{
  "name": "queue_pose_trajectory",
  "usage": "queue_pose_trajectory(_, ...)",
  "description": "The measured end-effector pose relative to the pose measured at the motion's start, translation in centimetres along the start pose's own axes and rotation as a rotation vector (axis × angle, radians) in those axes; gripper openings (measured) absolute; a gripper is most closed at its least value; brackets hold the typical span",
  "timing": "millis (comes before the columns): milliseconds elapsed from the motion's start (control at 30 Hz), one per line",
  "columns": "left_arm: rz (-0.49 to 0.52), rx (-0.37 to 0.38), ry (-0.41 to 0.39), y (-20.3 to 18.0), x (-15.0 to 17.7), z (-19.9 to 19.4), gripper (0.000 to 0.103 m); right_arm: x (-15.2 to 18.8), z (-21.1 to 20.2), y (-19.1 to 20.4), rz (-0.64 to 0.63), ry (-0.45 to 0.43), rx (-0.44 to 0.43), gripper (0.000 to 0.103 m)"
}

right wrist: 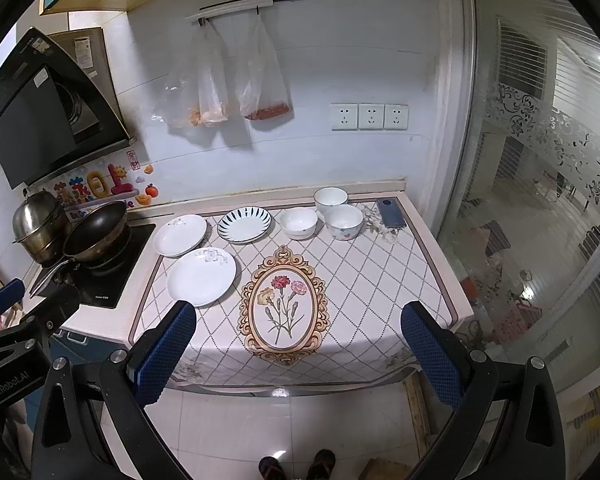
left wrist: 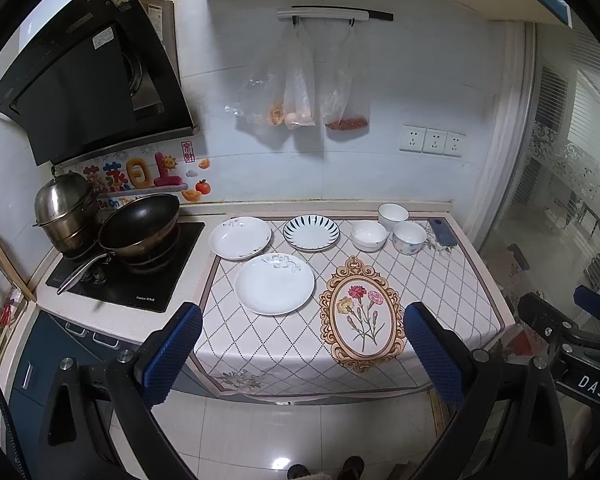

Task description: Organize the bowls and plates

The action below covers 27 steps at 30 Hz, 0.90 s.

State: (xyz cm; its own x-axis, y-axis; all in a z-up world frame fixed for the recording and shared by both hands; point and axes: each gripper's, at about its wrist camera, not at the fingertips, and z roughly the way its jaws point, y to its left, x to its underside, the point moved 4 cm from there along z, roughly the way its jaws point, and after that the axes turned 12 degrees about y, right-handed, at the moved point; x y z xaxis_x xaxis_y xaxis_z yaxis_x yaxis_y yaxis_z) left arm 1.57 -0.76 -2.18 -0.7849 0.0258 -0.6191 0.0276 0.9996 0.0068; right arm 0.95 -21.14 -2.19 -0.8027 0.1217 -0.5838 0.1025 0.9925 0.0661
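**Plates and bowls sitting apart on the counter, both grippers hanging back with jaws wide**

Plates are lying on the left half of the patterned cloth covering the counter: a white plate nearest, a second white plate behind it at the left, and a blue-striped plate to the right. Three bowls are clustering at the far right: a plain bowl, a flower-print bowl and a white bowl behind them, with a phone lying just beside.

The left wrist view is taking in the whole wok and steamer pot on the stove; the right wrist view is showing more of the glass door at the right.

The left gripper is hovering over the floor short of the counter's near edge, jaws spread wide, holding nothing. The right gripper is hanging level beside it, equally wide and empty.
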Motion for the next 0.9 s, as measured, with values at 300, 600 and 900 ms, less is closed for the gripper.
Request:
queue_pose_trajectory(300, 0.000, 0.000, 0.000, 0.0, 0.0, 0.0, 0.103, 0.2, -0.3, 0.0, 0.001, -0.004, 0.000, 0.103)
queue_pose_trajectory(600, -0.002, 0.001, -0.005, 0.2, 0.1, -0.2, 0.103, 0.3, -0.6, 0.1, 0.000, -0.008, -0.002, 0.103)
queue_pose_trajectory(900, -0.003, 0.000, -0.011, 0.3, 0.3, -0.4, 0.103, 0.4, -1.3, 0.3, 0.007, -0.015, -0.001, 0.103)
